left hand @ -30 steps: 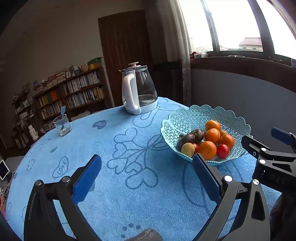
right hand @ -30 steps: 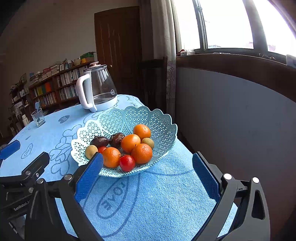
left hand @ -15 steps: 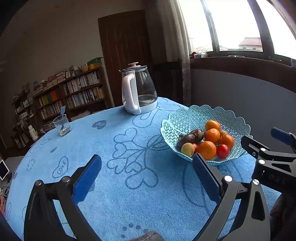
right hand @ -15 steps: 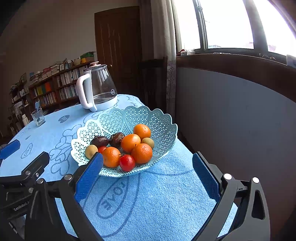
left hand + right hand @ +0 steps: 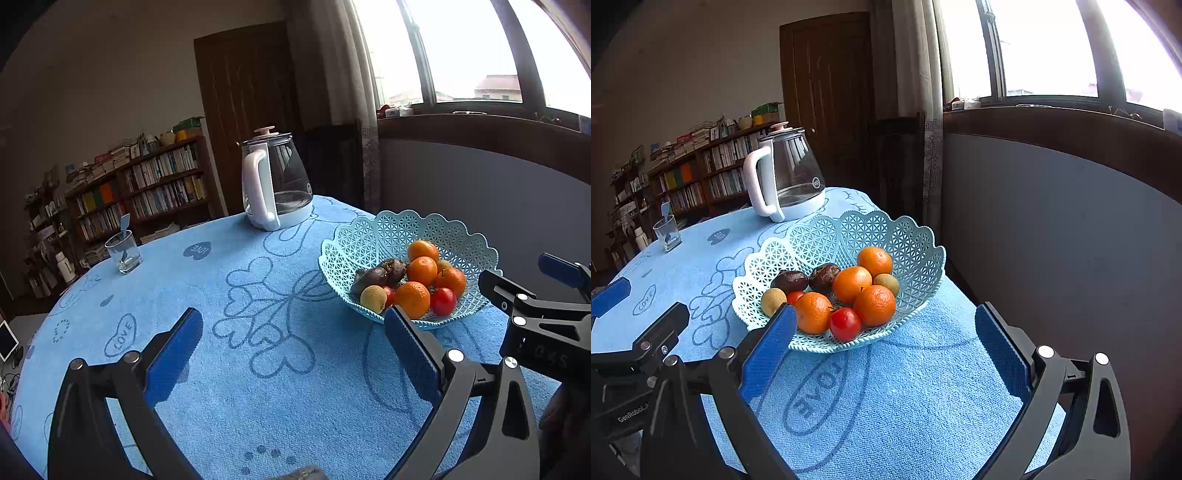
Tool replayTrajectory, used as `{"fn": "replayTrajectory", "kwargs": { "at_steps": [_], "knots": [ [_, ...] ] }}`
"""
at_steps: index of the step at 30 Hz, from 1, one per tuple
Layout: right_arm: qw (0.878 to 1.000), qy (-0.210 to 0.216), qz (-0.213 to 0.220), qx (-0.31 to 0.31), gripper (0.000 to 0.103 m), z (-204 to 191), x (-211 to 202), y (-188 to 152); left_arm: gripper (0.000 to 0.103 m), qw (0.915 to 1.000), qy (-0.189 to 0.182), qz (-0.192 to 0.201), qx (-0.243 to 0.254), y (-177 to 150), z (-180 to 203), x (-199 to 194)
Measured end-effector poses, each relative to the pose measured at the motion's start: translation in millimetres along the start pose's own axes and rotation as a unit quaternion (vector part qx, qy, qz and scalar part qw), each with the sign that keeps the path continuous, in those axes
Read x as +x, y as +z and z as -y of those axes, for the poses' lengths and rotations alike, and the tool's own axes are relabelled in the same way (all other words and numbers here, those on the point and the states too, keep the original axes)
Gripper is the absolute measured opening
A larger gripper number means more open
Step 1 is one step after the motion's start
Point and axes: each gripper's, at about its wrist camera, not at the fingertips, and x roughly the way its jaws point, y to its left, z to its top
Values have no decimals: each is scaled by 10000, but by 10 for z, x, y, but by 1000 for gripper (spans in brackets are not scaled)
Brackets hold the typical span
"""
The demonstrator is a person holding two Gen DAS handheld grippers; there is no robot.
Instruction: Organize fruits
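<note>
A light blue lattice fruit basket (image 5: 908,240) (image 5: 373,236) stands on the blue tablecloth near the table's right edge. It holds several oranges (image 5: 874,305), red tomatoes (image 5: 844,324), dark passion fruits (image 5: 789,280) and small tan fruits (image 5: 773,301). My right gripper (image 5: 886,350) is open and empty, just in front of the basket. My left gripper (image 5: 295,354) is open and empty over the cloth, left of the basket. The right gripper's body (image 5: 539,325) shows at the right in the left wrist view.
A glass kettle with a white handle (image 5: 275,184) (image 5: 783,173) stands at the table's far side. A small drinking glass (image 5: 123,251) (image 5: 667,232) stands at the far left. The table edge drops off right of the basket, by a grey wall.
</note>
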Motion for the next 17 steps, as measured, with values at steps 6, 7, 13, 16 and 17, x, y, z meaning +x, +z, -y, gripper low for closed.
{"fn": "replayTrajectory", "kwargs": {
  "at_steps": [6, 7, 13, 16, 17],
  "knots": [
    [10000, -2, 2, -4, 98, -2, 1, 3, 98, 10000, -19, -15, 15, -2, 10, -2],
    [10000, -2, 1, -3, 98, -5, 3, 5, 98, 10000, -25, -33, 8, -1, 9, 1],
    [10000, -2, -1, -3, 98, 0, 3, 3, 98, 9999, -23, -123, -89, -8, -42, 22],
    [10000, -2, -2, -5, 99, -3, 3, 5, 98, 9998, -39, -148, -90, -15, -45, 27],
    [10000, -2, -3, -6, 100, -1, 3, 4, 98, 9998, -40, -148, -85, -19, -46, 27]
  ]
}}
